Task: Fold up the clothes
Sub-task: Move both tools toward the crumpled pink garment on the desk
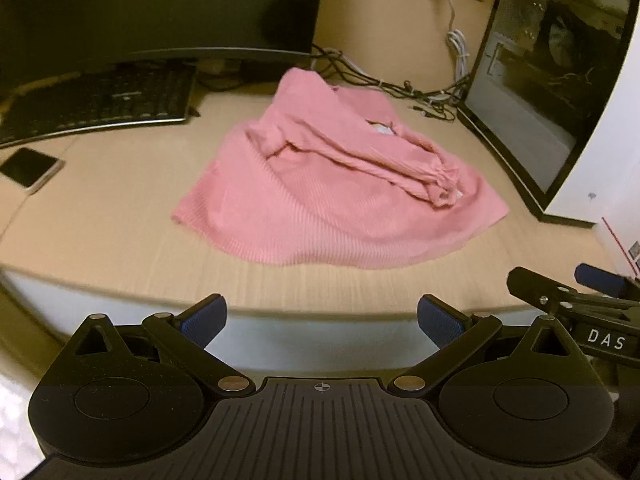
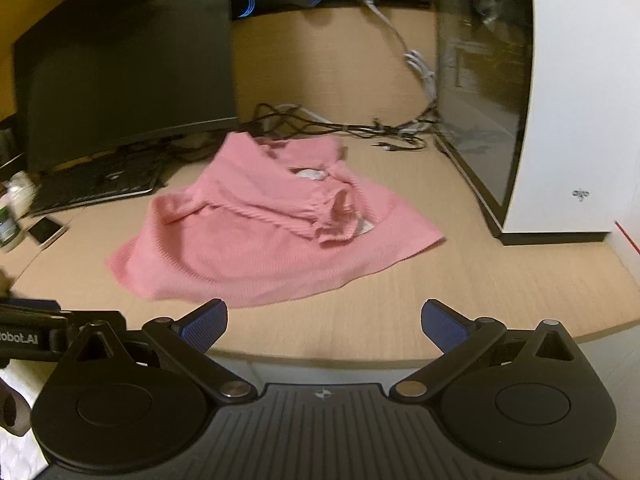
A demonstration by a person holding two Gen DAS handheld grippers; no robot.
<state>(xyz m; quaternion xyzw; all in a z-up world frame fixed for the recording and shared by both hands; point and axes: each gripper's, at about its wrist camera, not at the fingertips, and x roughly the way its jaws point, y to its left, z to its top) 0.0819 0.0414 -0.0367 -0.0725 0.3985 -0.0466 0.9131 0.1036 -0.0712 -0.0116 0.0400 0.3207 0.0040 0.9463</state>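
Nearest, left gripper [image 1: 322,322] spread wide and empty, hanging just off the near edge of the counter [image 1: 120,240]; right gripper [image 2: 324,322] likewise released, holding nothing, level with the same edge. Just beyond, pink sweater [image 1: 320,184] lying mid-counter, hem spread flat toward the grippers, both sleeves drawn across the chest in a rumpled band, a pale label showing at the neck. Partly gathered, then, not a neat packet: sleeves in, body at full length. Could fit a fold midway, with grippers backed off between grasps, or a loose fold already set down and left; no telling which from here. If more folding is due, a likely call for a grip at each hem corner and a lift toward the collar, keeping the sleeves from sliding out. Farther left, phone [image 1: 30,170] and keyboard [image 1: 96,104]; behind, monitor [image 1: 152,8], tangled cables [image 1: 400,90], computer case [image 1: 552,80] at far right.
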